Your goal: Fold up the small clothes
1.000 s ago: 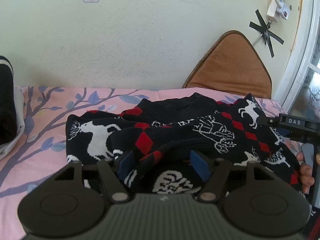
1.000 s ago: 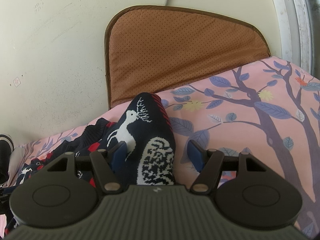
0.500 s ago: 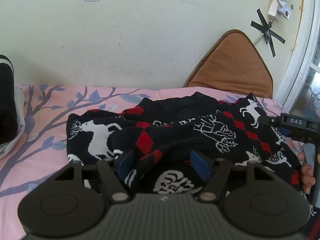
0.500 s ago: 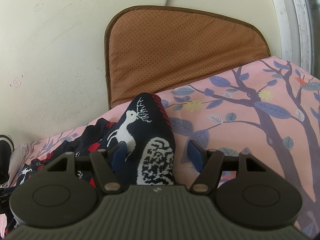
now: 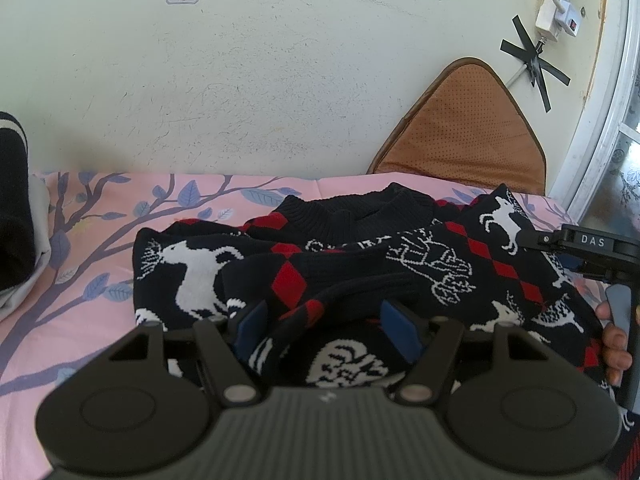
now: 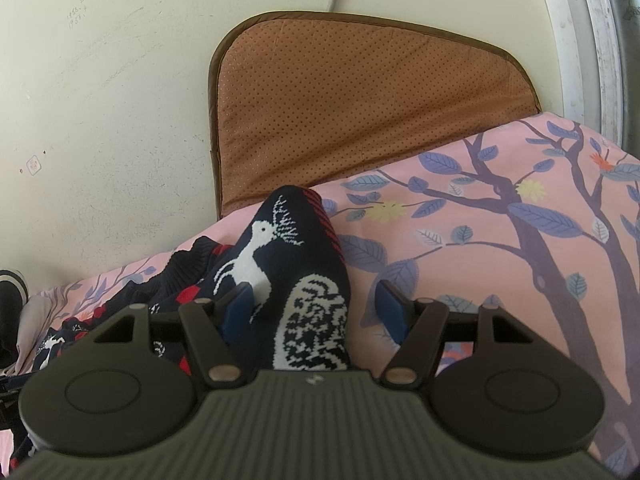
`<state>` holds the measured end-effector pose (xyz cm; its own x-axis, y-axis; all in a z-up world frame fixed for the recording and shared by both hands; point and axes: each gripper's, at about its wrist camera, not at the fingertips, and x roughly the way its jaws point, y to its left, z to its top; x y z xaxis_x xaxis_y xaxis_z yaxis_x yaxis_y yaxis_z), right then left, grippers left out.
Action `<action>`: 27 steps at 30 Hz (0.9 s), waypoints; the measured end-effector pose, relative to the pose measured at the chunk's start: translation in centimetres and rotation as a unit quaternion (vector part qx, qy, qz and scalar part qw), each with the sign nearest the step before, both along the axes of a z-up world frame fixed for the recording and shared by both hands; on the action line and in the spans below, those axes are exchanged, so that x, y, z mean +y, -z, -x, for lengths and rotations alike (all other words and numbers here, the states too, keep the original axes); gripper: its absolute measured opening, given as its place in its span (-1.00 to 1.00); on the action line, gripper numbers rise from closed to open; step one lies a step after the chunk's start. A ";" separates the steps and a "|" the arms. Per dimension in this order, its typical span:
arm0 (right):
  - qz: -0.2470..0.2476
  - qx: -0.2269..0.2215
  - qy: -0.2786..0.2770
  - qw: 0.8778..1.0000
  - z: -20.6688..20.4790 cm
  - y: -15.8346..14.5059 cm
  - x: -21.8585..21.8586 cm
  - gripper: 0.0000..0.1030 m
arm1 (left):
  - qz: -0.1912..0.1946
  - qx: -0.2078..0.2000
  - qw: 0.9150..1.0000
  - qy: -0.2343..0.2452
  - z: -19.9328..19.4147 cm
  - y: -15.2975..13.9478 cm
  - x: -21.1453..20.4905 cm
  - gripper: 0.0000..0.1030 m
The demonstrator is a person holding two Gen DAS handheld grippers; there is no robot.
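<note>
A dark knitted sweater [image 5: 400,256] with white deer and red diamonds lies crumpled on the pink leaf-print sheet [image 5: 100,240], collar toward the wall. My left gripper [image 5: 324,330] stands open over its near edge, a raised fold with a black ribbed band between the blue pads. In the right wrist view a sweater corner [image 6: 280,256] with a white deer rises between the jaws of my right gripper [image 6: 316,308], which is open. The fabric lies against the left pad, and a gap shows at the right pad. The right gripper's body [image 5: 592,248] and a person's fingers [image 5: 612,340] show at the sweater's right edge.
A brown padded cushion [image 6: 360,100] leans on the cream wall behind the sweater. Other dark and white clothes [image 5: 16,216] lie at the far left. A white window frame [image 5: 592,112] borders the right side. Bare sheet [image 6: 480,264] stretches right of the sweater.
</note>
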<state>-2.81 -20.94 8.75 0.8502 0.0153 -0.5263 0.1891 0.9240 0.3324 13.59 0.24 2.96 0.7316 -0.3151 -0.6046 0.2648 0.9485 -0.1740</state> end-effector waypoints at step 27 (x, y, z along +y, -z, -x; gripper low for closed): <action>-0.001 0.000 -0.002 1.000 0.0 0.0 0.0 0.38 | 0.005 0.001 1.000 -0.004 0.0 0.0 0.1 0.27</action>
<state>-2.84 -20.94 8.75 0.8504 0.0189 -0.5258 0.1859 0.9241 0.3338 13.61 0.39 2.93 0.7335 -0.3150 -0.6023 0.2560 0.9489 -0.1845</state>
